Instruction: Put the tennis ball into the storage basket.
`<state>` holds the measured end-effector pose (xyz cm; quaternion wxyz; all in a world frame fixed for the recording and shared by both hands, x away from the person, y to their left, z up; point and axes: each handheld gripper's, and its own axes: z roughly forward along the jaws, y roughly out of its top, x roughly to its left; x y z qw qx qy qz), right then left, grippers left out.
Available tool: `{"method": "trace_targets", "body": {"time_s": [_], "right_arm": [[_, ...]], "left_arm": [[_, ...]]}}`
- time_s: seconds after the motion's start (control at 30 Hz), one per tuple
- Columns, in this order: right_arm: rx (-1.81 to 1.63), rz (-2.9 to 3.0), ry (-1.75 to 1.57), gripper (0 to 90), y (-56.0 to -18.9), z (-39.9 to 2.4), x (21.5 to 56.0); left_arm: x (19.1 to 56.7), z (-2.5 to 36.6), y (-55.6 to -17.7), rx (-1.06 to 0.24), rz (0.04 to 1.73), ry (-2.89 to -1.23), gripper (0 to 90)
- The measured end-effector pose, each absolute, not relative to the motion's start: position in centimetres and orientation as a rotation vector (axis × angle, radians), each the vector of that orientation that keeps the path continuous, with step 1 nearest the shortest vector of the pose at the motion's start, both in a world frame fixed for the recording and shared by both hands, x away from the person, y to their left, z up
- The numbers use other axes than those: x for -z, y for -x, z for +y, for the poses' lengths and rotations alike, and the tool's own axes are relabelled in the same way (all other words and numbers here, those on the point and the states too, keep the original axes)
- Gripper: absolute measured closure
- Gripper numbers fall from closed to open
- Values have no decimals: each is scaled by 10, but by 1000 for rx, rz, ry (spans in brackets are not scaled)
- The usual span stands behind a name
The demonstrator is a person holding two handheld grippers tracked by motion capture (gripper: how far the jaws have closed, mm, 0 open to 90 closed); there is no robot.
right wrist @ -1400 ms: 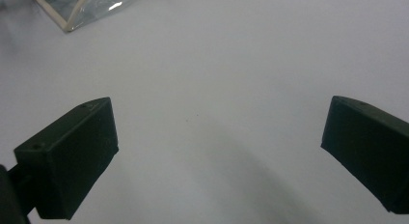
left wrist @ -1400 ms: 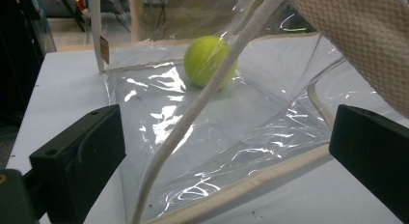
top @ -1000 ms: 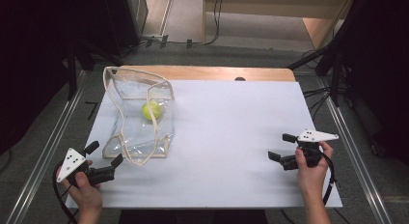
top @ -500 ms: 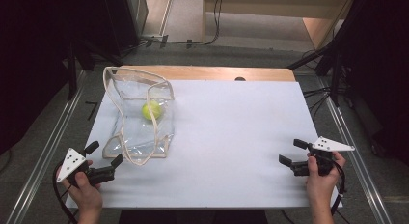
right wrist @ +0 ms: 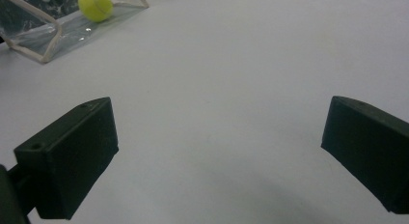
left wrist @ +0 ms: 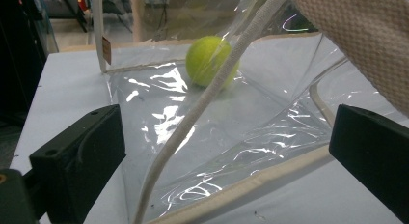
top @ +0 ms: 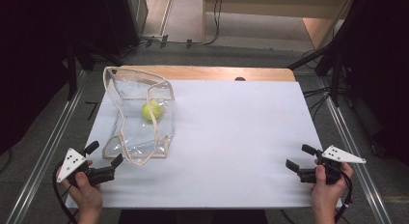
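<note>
A clear plastic bag (top: 140, 122) with cream trim lies on the left of the white table (top: 231, 132), and a yellow-green tennis ball (top: 151, 110) sits inside it. My left gripper (top: 103, 154) is open at the table's front left, its jaws just short of the bag's near edge. In the left gripper view the ball (left wrist: 211, 61) shows through the bag (left wrist: 231, 142), and a cream strap (left wrist: 202, 103) crosses in front. My right gripper (top: 299, 158) is open at the front right, with bare table between its jaws. The right gripper view has the ball (right wrist: 95, 5) and bag (right wrist: 53, 31) far off.
A wooden strip (top: 207, 73) runs along the table's far edge. Metal rails (top: 48, 151) flank the table on both sides. Cables (top: 318, 93) trail on the floor at the back right.
My right gripper has drawn back toward the table's front right corner, away from the middle. The left gripper, the bag and the ball have stayed put.
</note>
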<state>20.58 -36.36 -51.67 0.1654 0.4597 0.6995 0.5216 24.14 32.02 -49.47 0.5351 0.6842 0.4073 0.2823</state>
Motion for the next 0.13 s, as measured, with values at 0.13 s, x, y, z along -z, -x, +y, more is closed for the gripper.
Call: {"method": "trace_targets", "body": {"time_s": [0.13], "right_arm": [[-1477, 1978, -1321, 0, -205, -364, 519]], "left_arm": [[495, 320, -242, -673, 970, -1632, 0]]}}
